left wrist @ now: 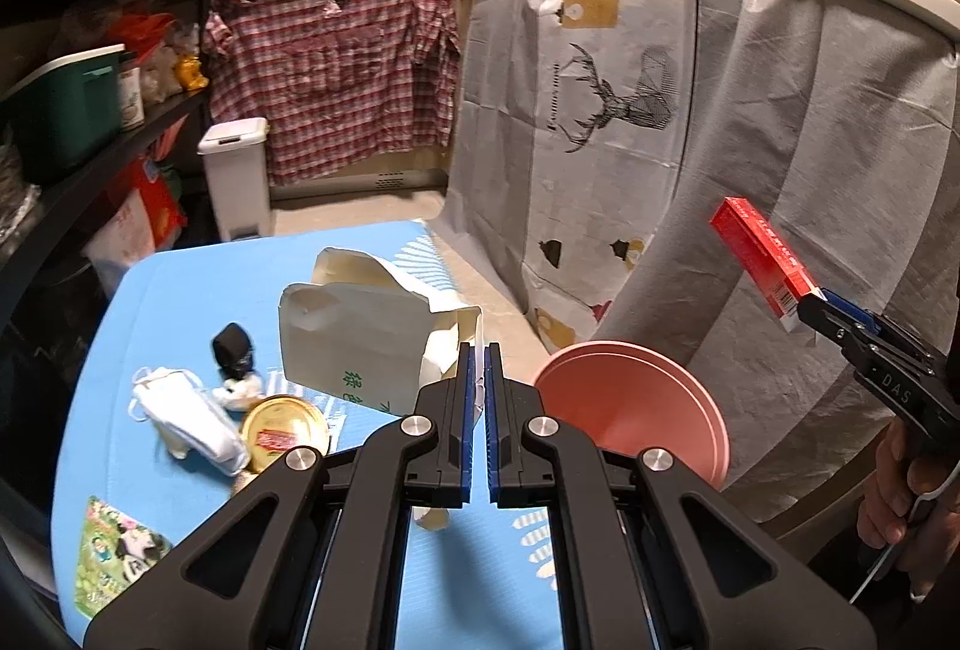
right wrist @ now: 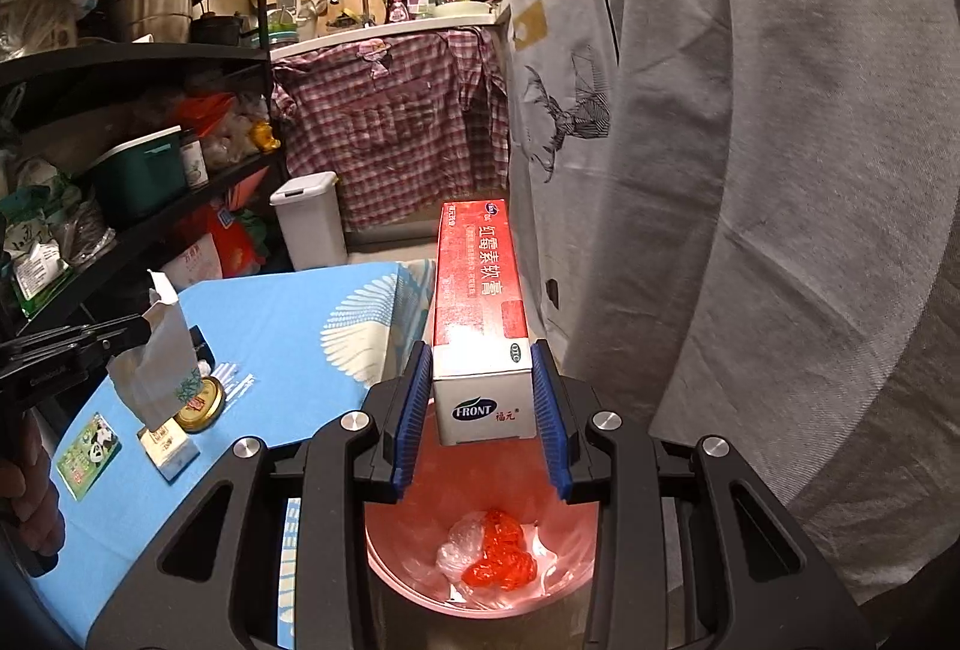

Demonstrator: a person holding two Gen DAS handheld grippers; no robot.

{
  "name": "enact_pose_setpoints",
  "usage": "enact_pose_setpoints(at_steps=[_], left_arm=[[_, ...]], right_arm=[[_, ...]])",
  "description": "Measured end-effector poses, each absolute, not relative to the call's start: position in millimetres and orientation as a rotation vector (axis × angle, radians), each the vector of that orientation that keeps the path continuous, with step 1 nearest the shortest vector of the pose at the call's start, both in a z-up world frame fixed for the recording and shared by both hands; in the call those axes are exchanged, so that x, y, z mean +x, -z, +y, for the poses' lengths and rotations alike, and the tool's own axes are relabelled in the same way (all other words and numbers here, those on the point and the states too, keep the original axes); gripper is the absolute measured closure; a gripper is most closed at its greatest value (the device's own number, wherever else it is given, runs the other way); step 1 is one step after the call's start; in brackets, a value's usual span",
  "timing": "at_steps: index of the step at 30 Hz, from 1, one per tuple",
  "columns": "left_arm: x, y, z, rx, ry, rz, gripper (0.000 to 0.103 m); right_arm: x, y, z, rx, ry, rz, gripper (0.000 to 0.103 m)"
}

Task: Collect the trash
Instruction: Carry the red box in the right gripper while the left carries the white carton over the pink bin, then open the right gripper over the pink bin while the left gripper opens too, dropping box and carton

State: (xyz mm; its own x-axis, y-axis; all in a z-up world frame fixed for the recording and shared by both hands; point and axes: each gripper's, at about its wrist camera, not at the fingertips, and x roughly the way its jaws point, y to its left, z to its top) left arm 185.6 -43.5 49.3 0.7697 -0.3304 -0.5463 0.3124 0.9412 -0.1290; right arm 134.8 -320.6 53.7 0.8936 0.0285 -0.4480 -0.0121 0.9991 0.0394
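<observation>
Clearly the long red-and-white cardboard carton (right wrist: 480,326) is light, stiff and crushable; the right tongs (right wrist: 480,410) clamp its white end, directly above the pink plastic bin (right wrist: 384,548). Left tongs (left wrist: 478,398) pinch the thin, floppy white paper bag (left wrist: 360,338) by its rim.

I see blue desk (left wrist: 198,290) | on it: face mask (left wrist: 186,425), gold lid (left wrist: 285,434), panda card (left wrist: 117,548), small carton (right wrist: 170,449)
</observation>
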Motion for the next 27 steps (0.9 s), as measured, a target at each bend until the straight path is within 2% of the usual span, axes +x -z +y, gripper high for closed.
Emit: enact_pose_setpoints(at_steps=[27], left_arm=[[211.4,-17.4,-130.2,-0.038,0.522,0.667,0.1]], right_arm=[[153.1,-27.8,-342.3,0.061,0.028,0.585,0.069]])
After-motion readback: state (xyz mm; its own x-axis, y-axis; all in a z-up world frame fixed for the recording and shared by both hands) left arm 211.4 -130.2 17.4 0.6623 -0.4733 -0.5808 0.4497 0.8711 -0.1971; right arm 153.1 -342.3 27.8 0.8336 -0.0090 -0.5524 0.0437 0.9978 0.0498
